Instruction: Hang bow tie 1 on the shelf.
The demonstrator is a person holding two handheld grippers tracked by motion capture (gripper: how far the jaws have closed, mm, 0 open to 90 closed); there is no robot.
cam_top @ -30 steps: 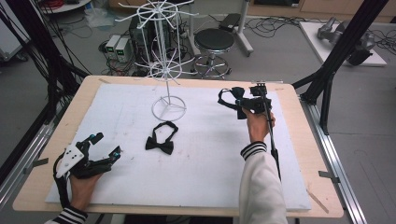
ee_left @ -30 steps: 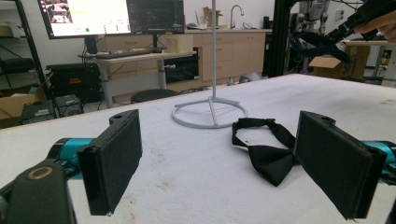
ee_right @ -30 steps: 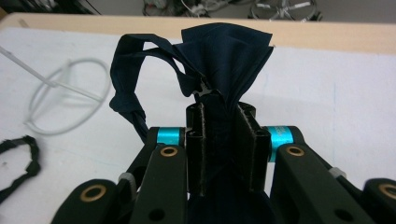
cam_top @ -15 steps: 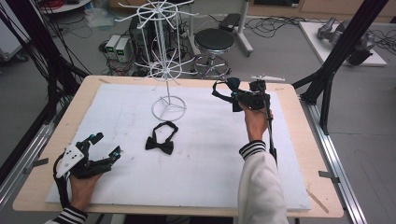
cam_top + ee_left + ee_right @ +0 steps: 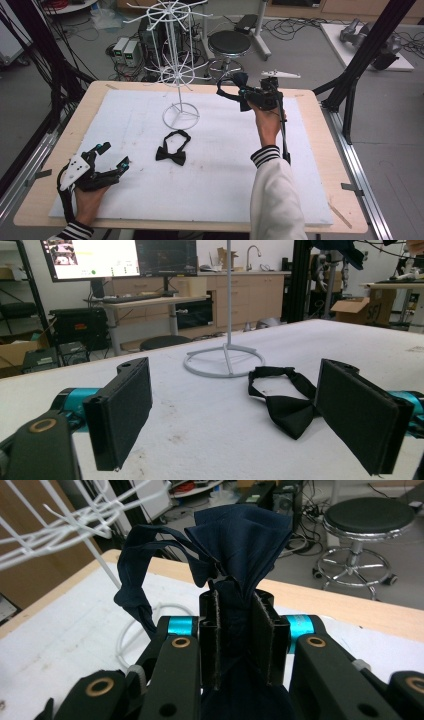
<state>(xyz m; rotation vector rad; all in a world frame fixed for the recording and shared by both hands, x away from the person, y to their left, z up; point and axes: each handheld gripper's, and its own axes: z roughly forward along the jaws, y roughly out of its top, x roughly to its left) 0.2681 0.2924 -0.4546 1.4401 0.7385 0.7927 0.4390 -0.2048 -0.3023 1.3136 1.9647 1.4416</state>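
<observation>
My right gripper [image 5: 245, 97] is shut on a dark navy bow tie [image 5: 235, 86], held up in the air to the right of the white wire rack [image 5: 175, 60]. In the right gripper view the bow tie [image 5: 240, 540] fans out above the closed pads, its strap looping off to the left. A black bow tie [image 5: 171, 149] lies flat on the white mat, in front of the rack's ring base. My left gripper [image 5: 113, 156] rests open near the front left corner. Its view shows the black bow tie [image 5: 285, 400] ahead, beyond the wide-apart pads [image 5: 125, 410].
The white mat [image 5: 210, 175] covers most of the wooden table [image 5: 320, 150]. The rack's ring base [image 5: 180, 116] stands at the back centre. A black stool [image 5: 229, 44] and cables sit on the floor behind the table. Black frame posts [image 5: 360, 65] rise at the right.
My right gripper has risen and drifted left toward the rack with the navy bow tie in it. The left gripper and the black bow tie have stayed put.
</observation>
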